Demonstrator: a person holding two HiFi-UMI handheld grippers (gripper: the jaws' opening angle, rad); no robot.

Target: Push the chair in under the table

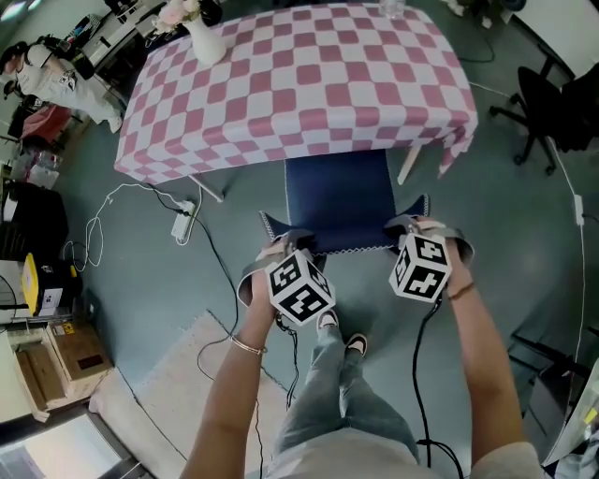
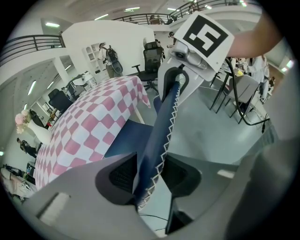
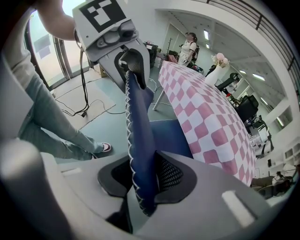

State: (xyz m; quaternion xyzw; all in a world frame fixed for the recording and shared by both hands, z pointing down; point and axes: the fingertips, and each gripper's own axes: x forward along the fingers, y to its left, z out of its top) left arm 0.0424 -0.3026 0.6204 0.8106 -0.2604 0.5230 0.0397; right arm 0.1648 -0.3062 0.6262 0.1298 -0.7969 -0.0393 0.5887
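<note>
A: What have the claws got hold of?
B: Each is closed on the chair's backrest (image 2: pixel 161 117), one at either top corner. The left claw (image 2: pixel 146 174) pinches the stitched blue edge between its pads, and the right claw (image 3: pixel 140 177) does the same, both only as wide as the padding

A: And where is the chair?
B: The chair (image 1: pixel 339 196) stands square to the desk (image 1: pixel 309 89), with the seat front just at the hem of the pink checked cloth. Most of the seat is out over the floor, so I judge most of the push is left to do

A: How to do it well?
B: Press both corners evenly, so the chair runs straight between the desk's near legs (image 1: pixel 410 165). A harder shove on one side would swing it into a leg. Drive forward rather than down, so the feet slide and don't catch. The power strip (image 1: pixel 182 224) and its cable lie left of the path, apart from the chair. Stop once the backrest nears the cloth

A: Any containers?
B: Nearest, cardboard boxes (image 1: pixel 80 360) sit on the floor at the left, too small here for me to tell what's inside. Farther off, on the desk's far left corner, a white vase (image 1: pixel 208 39) holds pale flowers (image 1: pixel 176 13). A bump to the desk could rock it, so go gently at the finish
</note>
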